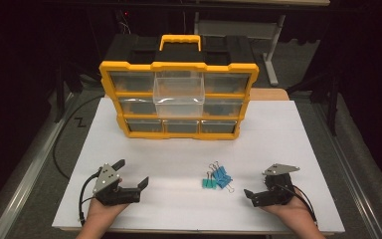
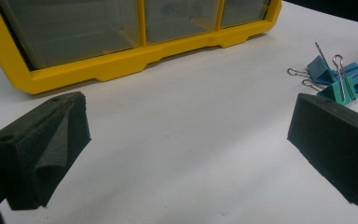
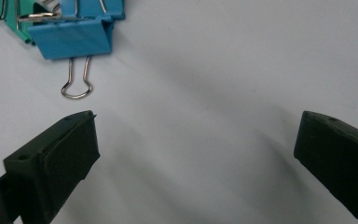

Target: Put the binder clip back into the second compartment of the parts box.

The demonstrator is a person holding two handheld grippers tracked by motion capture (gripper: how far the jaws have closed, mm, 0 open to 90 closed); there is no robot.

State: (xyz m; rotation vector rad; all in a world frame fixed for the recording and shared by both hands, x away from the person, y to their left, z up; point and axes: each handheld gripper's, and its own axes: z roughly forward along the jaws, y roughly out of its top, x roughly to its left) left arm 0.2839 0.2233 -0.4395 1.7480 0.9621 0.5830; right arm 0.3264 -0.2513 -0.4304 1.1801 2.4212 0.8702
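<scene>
From the high view, I hold my left gripper (image 1: pixel 132 173) near the left of the white table (image 1: pixel 288 144) and my right gripper (image 1: pixel 256 195) near the right, both spread wide and carrying nothing. Between them, nearer my right one, lies a small cluster of binder clips (image 1: pixel 217 178). At the far side stands a yellow organizer (image 1: pixel 179 99) with nine clear drawers in three rows; one drawer (image 1: pixel 179 94), top middle, is pulled out and looks empty. I judge the step is to pick up a clip and drop it there, so I should approach one clip from the edge of the cluster and close on its folded body, not its wire handles.

In the left gripper view, my jaws stand far apart over bare table. The organizer's bottom row is far left; the clips lie far right, and I count about three, blue and teal.

In the right gripper view, my jaws are wide and empty. A blue clip (image 3: pixel 70 39) lies just beyond my left jaw, wire handle pointing toward me, a teal one tucked behind.
</scene>
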